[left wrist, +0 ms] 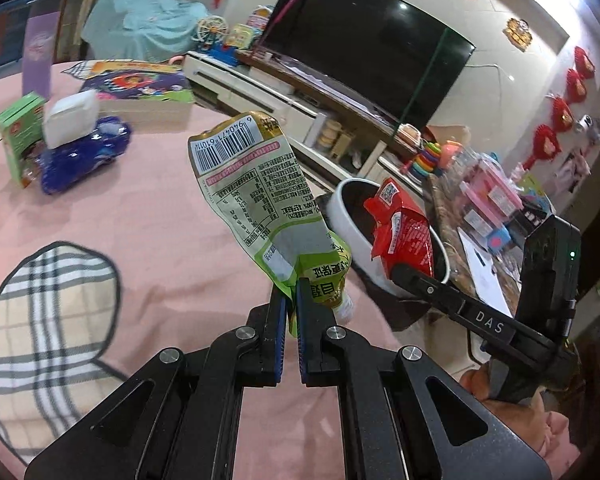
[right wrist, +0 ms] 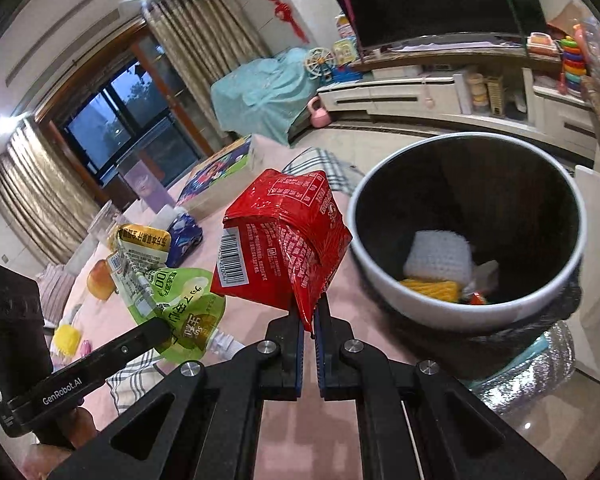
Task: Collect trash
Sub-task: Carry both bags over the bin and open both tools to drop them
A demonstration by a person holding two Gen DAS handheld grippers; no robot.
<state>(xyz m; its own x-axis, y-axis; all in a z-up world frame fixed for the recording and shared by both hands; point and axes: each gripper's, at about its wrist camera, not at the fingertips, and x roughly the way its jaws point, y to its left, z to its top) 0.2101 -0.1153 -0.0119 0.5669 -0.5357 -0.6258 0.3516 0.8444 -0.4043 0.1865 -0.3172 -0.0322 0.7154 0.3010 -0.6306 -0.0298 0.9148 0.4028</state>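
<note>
My left gripper [left wrist: 291,300] is shut on a green drink pouch [left wrist: 256,192] and holds it up above the pink table. The pouch also shows in the right wrist view [right wrist: 172,292]. My right gripper [right wrist: 310,320] is shut on a red snack wrapper [right wrist: 288,236], held just left of the white-rimmed trash bin [right wrist: 412,304]. In the left wrist view the red wrapper [left wrist: 400,228] hangs over the bin's rim [left wrist: 340,208]. The bin holds white paper [right wrist: 436,256] and yellow scraps.
On the pink tablecloth [left wrist: 140,216] stand a blue toy car with a tissue pack [left wrist: 84,148], a green box [left wrist: 18,136] and a colourful game box [left wrist: 140,88]. A TV stand [left wrist: 268,96] and a cluttered side table [left wrist: 488,216] lie beyond.
</note>
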